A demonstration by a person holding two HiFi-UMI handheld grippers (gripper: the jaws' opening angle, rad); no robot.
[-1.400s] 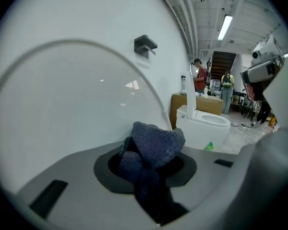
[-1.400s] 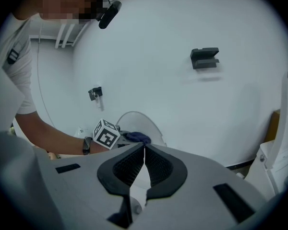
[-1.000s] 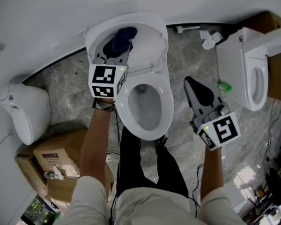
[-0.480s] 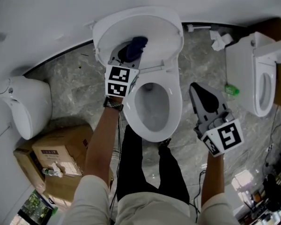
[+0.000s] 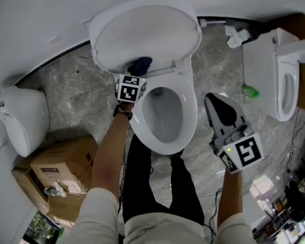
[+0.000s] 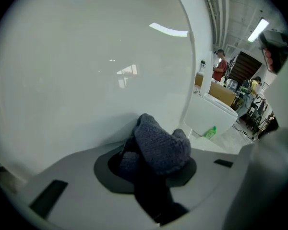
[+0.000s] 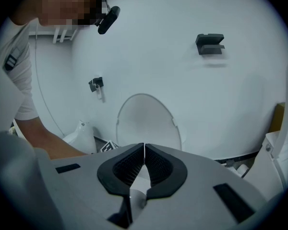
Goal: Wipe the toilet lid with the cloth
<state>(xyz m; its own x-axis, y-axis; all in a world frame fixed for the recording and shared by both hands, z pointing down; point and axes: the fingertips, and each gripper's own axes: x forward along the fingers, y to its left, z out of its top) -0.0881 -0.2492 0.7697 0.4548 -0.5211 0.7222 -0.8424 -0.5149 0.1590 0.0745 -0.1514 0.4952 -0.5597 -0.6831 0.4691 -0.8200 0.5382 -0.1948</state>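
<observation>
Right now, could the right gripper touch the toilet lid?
Probably yes. The right gripper is shut and empty beside the toilet, and nothing stands between it and the raised lid.

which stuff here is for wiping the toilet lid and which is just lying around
In the job: cloth, toilet lid, left gripper holding the cloth.
Lying about: cardboard box, green bottle, crumpled paper, second toilet, shut right gripper.
</observation>
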